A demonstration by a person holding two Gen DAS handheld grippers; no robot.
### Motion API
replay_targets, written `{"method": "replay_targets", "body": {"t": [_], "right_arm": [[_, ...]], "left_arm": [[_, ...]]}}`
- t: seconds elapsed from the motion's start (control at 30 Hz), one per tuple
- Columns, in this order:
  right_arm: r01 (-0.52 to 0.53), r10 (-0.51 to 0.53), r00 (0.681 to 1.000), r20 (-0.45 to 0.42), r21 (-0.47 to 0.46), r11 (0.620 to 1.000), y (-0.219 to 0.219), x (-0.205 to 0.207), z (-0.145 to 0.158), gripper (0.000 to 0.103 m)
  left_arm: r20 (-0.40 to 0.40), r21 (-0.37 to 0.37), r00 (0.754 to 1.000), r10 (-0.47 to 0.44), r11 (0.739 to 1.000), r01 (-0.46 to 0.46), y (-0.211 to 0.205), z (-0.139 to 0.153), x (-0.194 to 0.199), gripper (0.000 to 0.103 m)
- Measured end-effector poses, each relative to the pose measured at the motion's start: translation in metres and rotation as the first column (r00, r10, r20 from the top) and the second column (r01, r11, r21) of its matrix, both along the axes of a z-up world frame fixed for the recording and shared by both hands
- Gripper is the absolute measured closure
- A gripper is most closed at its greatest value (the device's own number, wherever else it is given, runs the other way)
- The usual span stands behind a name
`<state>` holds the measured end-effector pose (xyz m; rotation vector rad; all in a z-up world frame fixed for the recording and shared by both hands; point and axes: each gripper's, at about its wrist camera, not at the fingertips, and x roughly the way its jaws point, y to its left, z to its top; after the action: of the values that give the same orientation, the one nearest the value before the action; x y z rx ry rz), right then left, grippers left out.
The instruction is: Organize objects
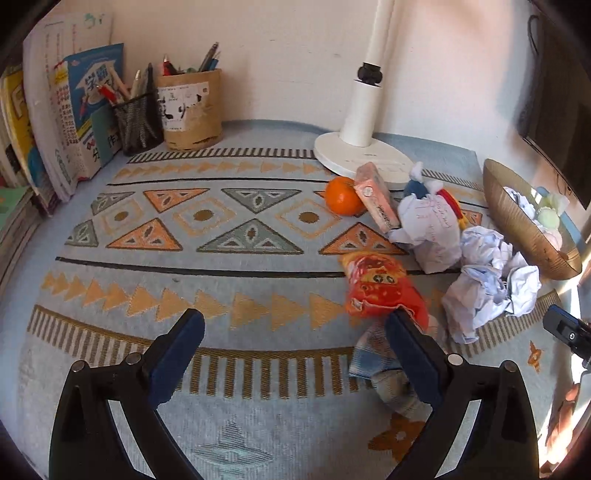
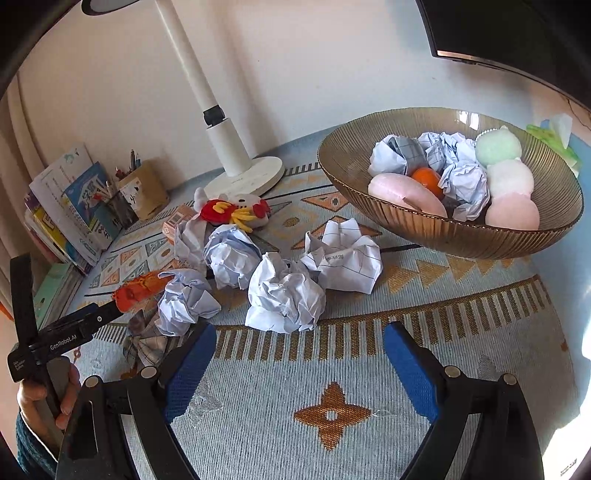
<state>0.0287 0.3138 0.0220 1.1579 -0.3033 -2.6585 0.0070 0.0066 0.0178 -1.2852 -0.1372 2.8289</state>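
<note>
My left gripper (image 1: 295,334) is open and empty above the patterned mat (image 1: 221,229); its right finger stands just in front of an orange snack bag (image 1: 380,286) and a plaid cloth (image 1: 373,354). Behind lie an orange (image 1: 341,201), a pink carton (image 1: 376,201) and crumpled paper balls (image 1: 487,277). My right gripper (image 2: 299,350) is open and empty, just in front of several crumpled paper balls (image 2: 284,299). The brown ribbed bowl (image 2: 406,221) at right holds paper balls, an orange and plush balls. The left gripper shows at far left in the right wrist view (image 2: 74,328).
A white lamp base (image 1: 362,155) stands at the back. Pen holders (image 1: 190,110) and books (image 1: 74,110) stand at the back left. A red plush toy (image 2: 232,212) lies near the lamp (image 2: 243,177). A dark monitor (image 2: 517,33) is at upper right.
</note>
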Motion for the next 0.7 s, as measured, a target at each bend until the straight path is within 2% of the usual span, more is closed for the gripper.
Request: {"method": "replay_targets", "body": {"t": [0.1, 0.17, 0.27, 0.37, 0.53, 0.6, 0.63, 0.67, 0.7], "right_arm": [[0.005, -0.005, 1.0, 0.003, -0.004, 1.0, 0.001, -0.001, 0.0, 0.012], [0.007, -0.007, 1.0, 0.006, -0.002, 1.0, 0.001, -0.001, -0.001, 0.012], [0.017, -0.017, 1.0, 0.017, 0.015, 1.0, 0.0, -0.003, -0.001, 0.012], [0.021, -0.021, 0.999, 0.041, 0.012, 1.0, -0.004, -0.009, -0.001, 0.012], [0.038, -0.032, 0.991, 0.133, -0.047, 0.998, -0.02, -0.032, -0.011, 0.014], [0.044, -0.039, 0.991, 0.13, -0.035, 0.998, -0.026, -0.037, -0.015, 0.023], [0.053, -0.052, 0.99, 0.13, -0.006, 0.999, -0.029, -0.039, -0.016, 0.029], [0.062, -0.064, 0.991, 0.121, 0.024, 0.998, -0.031, -0.04, -0.015, 0.032], [0.062, -0.065, 0.991, 0.116, 0.035, 0.997, -0.032, -0.04, -0.016, 0.037]], "left_arm": [[0.04, 0.043, 0.999, 0.007, 0.999, -0.008, -0.016, 0.0, -0.001, 0.006], [0.055, 0.085, 0.996, -0.064, 0.995, 0.059, -0.014, 0.003, 0.0, 0.006], [0.057, 0.114, 0.978, -0.203, 0.974, 0.196, 0.001, 0.008, -0.002, 0.006], [0.06, 0.092, 0.964, -0.258, 0.963, 0.252, 0.014, 0.008, -0.005, 0.006], [0.073, 0.082, 0.944, -0.322, 0.945, 0.316, 0.036, 0.005, -0.017, 0.008], [0.096, 0.069, 0.932, -0.348, 0.937, 0.343, 0.047, 0.001, -0.024, 0.026], [0.108, 0.06, 0.928, -0.356, 0.934, 0.351, 0.051, -0.002, -0.027, 0.031], [0.122, 0.047, 0.923, -0.365, 0.931, 0.362, 0.056, -0.004, -0.029, 0.046], [0.118, 0.017, 0.924, -0.364, 0.931, 0.365, 0.059, -0.005, -0.032, 0.053]]}}
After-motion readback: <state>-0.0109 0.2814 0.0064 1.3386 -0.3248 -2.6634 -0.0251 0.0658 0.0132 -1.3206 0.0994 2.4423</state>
